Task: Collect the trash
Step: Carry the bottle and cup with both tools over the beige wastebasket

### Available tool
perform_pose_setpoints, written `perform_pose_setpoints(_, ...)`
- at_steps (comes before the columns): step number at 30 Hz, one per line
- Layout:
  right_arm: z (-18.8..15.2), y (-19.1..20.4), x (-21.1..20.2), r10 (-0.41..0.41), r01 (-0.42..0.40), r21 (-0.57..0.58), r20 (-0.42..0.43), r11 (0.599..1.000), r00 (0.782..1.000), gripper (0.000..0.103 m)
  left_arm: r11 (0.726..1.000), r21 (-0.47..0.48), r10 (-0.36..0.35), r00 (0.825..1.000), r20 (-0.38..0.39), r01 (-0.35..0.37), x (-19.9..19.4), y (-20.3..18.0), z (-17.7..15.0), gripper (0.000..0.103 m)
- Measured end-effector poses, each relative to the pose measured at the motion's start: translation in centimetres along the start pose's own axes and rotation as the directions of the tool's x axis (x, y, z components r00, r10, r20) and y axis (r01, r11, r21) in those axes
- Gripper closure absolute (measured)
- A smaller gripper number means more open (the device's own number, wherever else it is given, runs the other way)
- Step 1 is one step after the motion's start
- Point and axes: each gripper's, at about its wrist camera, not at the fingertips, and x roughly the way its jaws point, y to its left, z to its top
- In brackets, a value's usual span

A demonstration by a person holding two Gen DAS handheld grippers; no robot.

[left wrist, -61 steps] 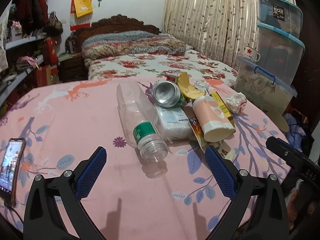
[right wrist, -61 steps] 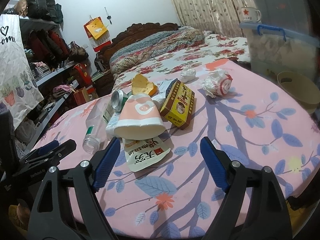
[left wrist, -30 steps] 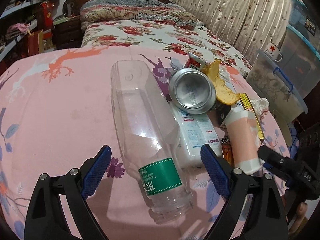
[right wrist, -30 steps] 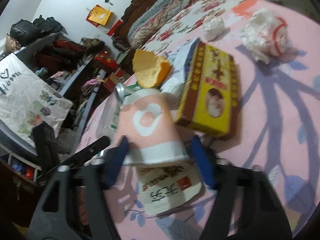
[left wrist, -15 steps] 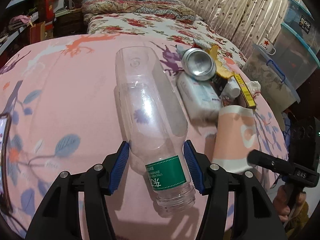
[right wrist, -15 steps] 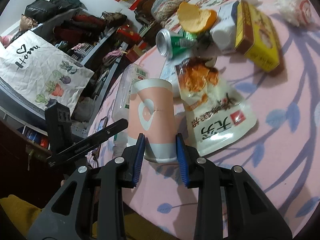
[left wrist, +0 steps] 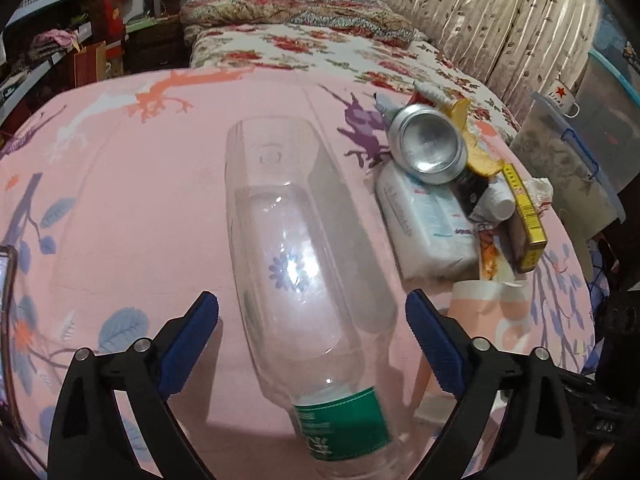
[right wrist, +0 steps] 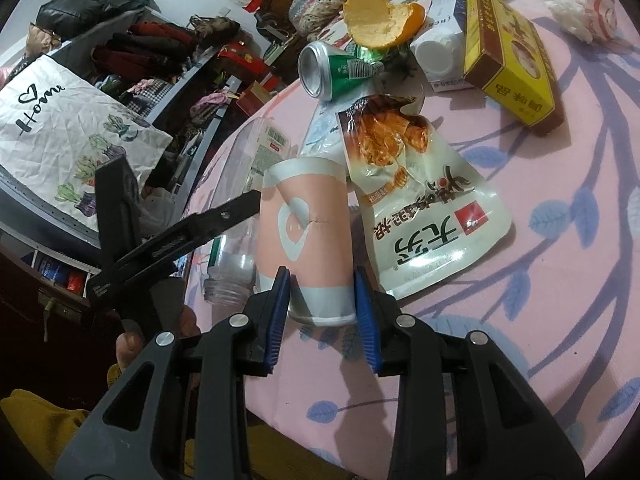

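Trash lies on a pink flowered tablecloth point(left wrist: 120, 184). A clear plastic bottle point(left wrist: 296, 248) with a green label lies between the jaws of my left gripper point(left wrist: 312, 320), which is open and not touching it. My right gripper point(right wrist: 322, 296) is shut on a pink and white paper cup point(right wrist: 306, 240), which also shows in the left wrist view point(left wrist: 488, 320). A snack pouch point(right wrist: 420, 216), a green can point(right wrist: 336, 70), orange peel point(right wrist: 380, 24), a yellow box point(right wrist: 508, 52) and a white pill bottle point(right wrist: 438, 52) lie beyond.
A tissue pack point(left wrist: 424, 224) lies beside the bottle. Crumpled paper point(right wrist: 580, 12) sits at the far right. A phone point(left wrist: 6, 320) lies at the table's left edge. A bed point(left wrist: 320, 48), curtains and storage boxes point(left wrist: 580, 152) stand behind the table.
My left gripper, shut on the bottle half a second ago, has opened, and the bottle now lies loose between its jaws. My right gripper keeps its hold on the paper cup.
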Motion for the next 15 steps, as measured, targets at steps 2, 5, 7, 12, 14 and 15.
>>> perform_pose_setpoints(2, 0.1, 0.3, 0.4, 0.000, 0.000, -0.003, -0.007, 1.000, 1.000, 0.066, 0.999, -0.008, -0.034, 0.999, -0.016, 0.034, 0.4, 0.5, -0.3, 0.035)
perform_pose_setpoints(5, 0.4, 0.4, 1.0, -0.003, 0.002, -0.003, -0.026, 1.000, 1.000, 0.057, 0.999, -0.014, -0.047, 0.999, -0.001, 0.047, 0.0, 1.3, -0.7, 0.035)
perform_pose_setpoints(7, 0.9, 0.5, 1.6, -0.015, 0.015, -0.007, -0.034, 1.000, 0.999, 0.043, 0.998, -0.017, -0.055, 0.999, 0.003, 0.055, -0.3, 1.8, -1.1, 0.035)
perform_pose_setpoints(12, 1.4, 0.3, 2.7, 0.000, -0.001, -0.019, -0.049, 1.000, 0.999, 0.042, 0.999, 0.000, -0.051, 0.999, 0.011, 0.051, -1.0, 1.9, -2.1, 0.035)
perform_pose_setpoints(14, 1.7, 0.4, 3.2, 0.009, -0.010, -0.019, -0.047, 1.000, 0.999, 0.043, 0.999, 0.000, -0.048, 0.999, 0.010, 0.048, -1.0, 1.8, -2.2, 0.035)
perform_pose_setpoints(15, 1.7, 0.5, 3.4, 0.003, -0.004, -0.026, -0.046, 1.000, 0.999, 0.046, 0.999, -0.002, -0.048, 0.999, 0.010, 0.048, -1.0, 1.8, -2.2, 0.035)
